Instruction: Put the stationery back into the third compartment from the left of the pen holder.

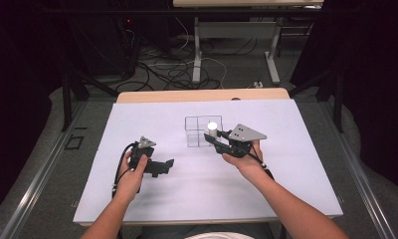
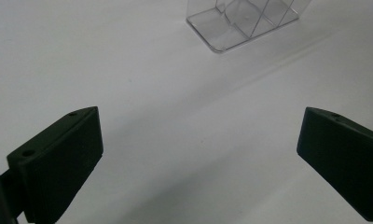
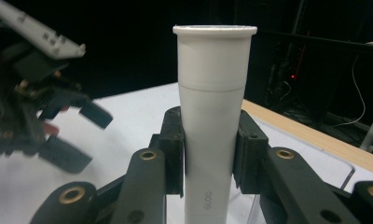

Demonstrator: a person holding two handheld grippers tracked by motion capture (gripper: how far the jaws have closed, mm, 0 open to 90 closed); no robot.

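Observation:
A white cylindrical tube (image 3: 212, 112) with a flat cap stands upright between the jaws of my right gripper (image 3: 208, 154), which is shut on it. From above, the white tube (image 1: 212, 128) hangs over the right part of a clear plastic divided box (image 1: 197, 130), with the right gripper (image 1: 216, 140) just beside that box. My left gripper (image 1: 166, 168) rests low over the white sheet at the left, its jaws wide apart with nothing between them. In the left gripper view, the clear box (image 2: 243, 21) lies ahead of the open left gripper (image 2: 198, 154).
A white sheet (image 1: 187, 194) covers the tabletop, with a wooden edge (image 1: 202, 95) at the far side. Beyond the table are desk legs (image 1: 197, 55) and tangled cables (image 1: 162, 69) on the floor. In the right gripper view, the left gripper (image 3: 58, 126) appears farther off.

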